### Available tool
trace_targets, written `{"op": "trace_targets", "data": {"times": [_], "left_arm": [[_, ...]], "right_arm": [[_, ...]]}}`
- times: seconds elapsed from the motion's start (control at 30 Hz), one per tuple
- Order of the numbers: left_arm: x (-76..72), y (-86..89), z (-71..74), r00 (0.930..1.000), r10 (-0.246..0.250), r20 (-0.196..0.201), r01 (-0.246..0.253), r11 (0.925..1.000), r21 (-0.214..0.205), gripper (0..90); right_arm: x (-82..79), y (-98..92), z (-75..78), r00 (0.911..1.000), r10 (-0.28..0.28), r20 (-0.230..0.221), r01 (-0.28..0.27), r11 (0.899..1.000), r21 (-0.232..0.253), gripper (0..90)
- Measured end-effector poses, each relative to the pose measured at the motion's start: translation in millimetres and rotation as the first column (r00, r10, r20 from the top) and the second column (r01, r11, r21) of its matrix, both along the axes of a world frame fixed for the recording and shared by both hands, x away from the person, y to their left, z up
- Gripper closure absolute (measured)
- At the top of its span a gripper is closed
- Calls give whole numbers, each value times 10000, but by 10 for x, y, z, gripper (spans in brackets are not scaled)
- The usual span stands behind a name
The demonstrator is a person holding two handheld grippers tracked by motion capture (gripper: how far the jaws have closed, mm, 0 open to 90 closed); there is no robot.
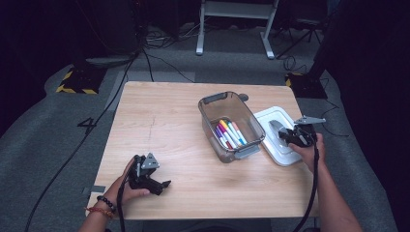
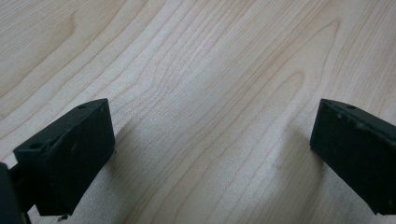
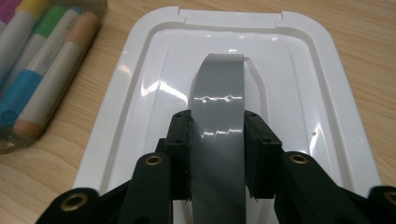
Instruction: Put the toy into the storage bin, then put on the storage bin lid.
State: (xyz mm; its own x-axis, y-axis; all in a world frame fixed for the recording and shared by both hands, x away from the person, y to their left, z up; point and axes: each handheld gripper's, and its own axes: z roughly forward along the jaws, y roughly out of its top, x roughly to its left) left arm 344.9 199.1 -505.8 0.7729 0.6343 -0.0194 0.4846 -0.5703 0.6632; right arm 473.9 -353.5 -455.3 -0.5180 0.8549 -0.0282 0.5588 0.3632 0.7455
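A white plastic lid (image 1: 285,140) (image 3: 299,84) lies flat on the wooden table, right of a clear plastic bin (image 1: 231,124) that holds several coloured markers (image 1: 229,134) (image 3: 37,70). A grey arched handle (image 3: 218,121) runs along the lid's top. My right gripper (image 1: 291,136) (image 3: 217,154) is shut on this handle, one pad against each side. My left gripper (image 1: 162,186) (image 2: 210,154) rests low over bare wood near the table's front left, jaws wide open with nothing between them.
The table (image 1: 159,121) is a light wood square; its left half is bare. The bin has grey latch handles at both ends. Dark floor with cables and a white stand's legs (image 1: 234,29) lies beyond the far edge.
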Motion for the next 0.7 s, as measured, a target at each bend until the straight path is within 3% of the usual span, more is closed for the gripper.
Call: {"op": "trace_targets", "data": {"times": [0.53, 0.7], "left_arm": [[3, 1, 1, 10000, -35, -20, 35, 10000, 8, 1], [1, -1, 0, 10000, -12, -7, 12, 10000, 3, 2]], "right_arm": [[-39, -47, 161, 9991, -12, 433, 5, 9999, 170, 674], [-69, -100, 291, 9973, -154, 713, 125, 9991, 410, 675]]}}
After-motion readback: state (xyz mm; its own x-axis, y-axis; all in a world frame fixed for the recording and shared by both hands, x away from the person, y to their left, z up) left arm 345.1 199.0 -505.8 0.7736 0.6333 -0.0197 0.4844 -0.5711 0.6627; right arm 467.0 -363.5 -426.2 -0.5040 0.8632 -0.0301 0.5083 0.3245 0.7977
